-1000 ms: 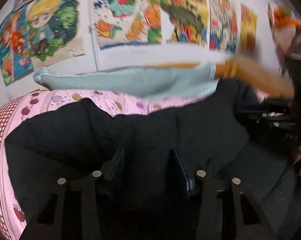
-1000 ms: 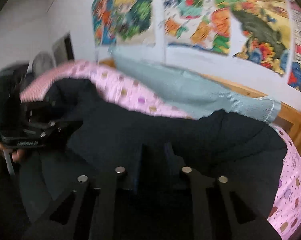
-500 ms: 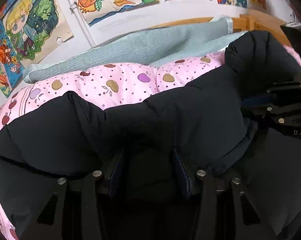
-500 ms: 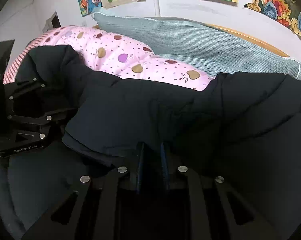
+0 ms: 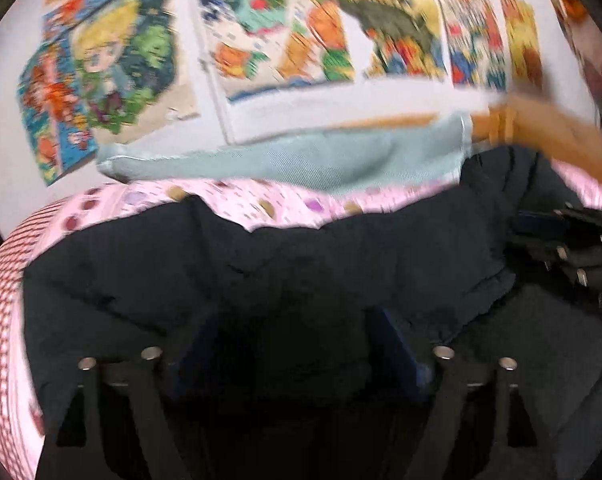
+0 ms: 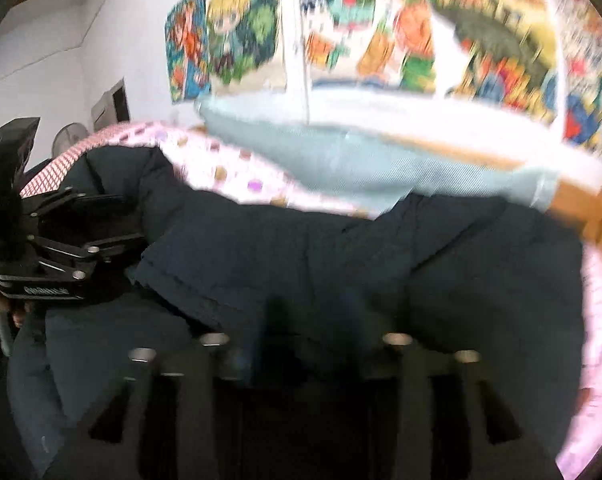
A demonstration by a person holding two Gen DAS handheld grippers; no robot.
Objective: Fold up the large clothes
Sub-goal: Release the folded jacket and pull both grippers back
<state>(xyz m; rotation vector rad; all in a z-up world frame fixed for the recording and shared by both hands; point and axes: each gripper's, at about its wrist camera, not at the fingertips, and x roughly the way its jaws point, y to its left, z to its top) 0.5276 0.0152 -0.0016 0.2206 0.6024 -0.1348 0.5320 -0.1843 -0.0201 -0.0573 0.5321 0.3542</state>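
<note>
Now both the left gripper point(image 5: 297, 344) and right gripper point(image 6: 305, 324) are opening, jacket point(image 5: 341, 264) fabric lying between their spread fingers.

- I made out white lettering on the left gripper's point(image 6: 67, 264) black body in my right wrist view, too blurred to read.
- I found no legible text on the wall posters point(image 5: 113, 68).

dark navy puffer jacket point(image 5: 341, 264), folded over, on the pink bedding
</note>
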